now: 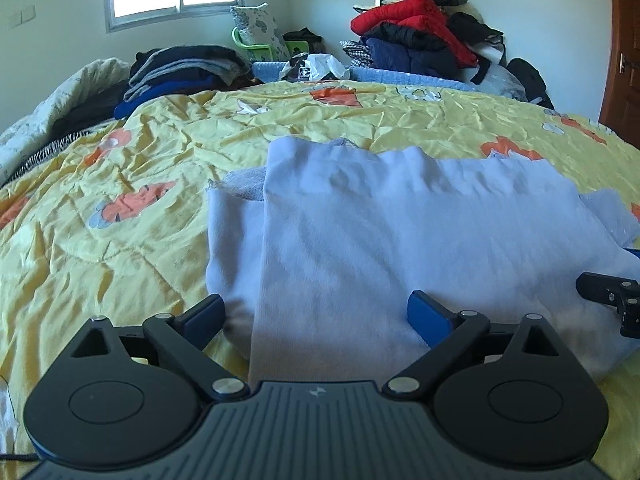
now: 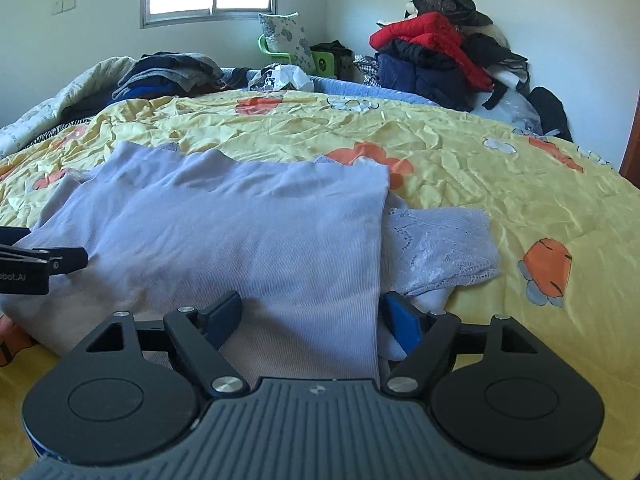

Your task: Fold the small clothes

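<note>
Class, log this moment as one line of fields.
phase: mid-fold | left hand-held gripper: open at near edge | right hand-held gripper: open | lavender garment: partly folded on yellow quilt

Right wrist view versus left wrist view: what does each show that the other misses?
Only the right wrist view shows the lace-edged sleeve poking out beside the right tool. Only the left wrist view shows the brown door and the garment's stepped left edge. Both show the lavender garment on the yellow bedspread, both tools open, and the clothes pile.
</note>
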Demonstrator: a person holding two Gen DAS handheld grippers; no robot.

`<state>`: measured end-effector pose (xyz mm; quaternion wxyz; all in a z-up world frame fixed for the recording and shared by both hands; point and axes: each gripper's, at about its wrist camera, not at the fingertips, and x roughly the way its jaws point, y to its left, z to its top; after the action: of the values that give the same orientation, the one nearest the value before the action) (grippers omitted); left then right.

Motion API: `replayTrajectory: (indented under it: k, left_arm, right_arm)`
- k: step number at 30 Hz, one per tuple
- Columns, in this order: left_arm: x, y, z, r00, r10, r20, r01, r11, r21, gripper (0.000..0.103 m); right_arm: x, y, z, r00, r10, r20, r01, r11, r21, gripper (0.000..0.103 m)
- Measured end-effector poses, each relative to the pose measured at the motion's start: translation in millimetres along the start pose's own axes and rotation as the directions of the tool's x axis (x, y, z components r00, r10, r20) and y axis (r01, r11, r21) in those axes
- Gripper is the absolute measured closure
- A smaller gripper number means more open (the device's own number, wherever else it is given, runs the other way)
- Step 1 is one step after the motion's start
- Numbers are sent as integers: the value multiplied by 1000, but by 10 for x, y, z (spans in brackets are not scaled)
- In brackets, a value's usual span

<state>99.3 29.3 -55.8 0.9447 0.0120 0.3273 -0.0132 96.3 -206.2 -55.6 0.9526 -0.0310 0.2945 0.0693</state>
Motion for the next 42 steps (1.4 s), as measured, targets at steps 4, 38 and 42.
replayTrajectory:
  k: [4, 38, 42]
  left_arm:
    - [-5, 41, -18, 1000, -9, -4, 9, 1000, -28, 4]
    - [841, 1203, 695, 804, -588, -91, 501, 750, -432, 0]
    - [1020, 1113, 742, 757, -651, -54, 557, 686, -468, 0]
  right_arm:
    - [-18, 10, -12, 1000, -8, 3, 8, 1000, -2, 21]
    - [-443, 2037, -306, 988, 33, 149, 61, 811, -582, 22]
    - [-274, 2264, -298, 977, -7, 215, 144, 763, -630, 25]
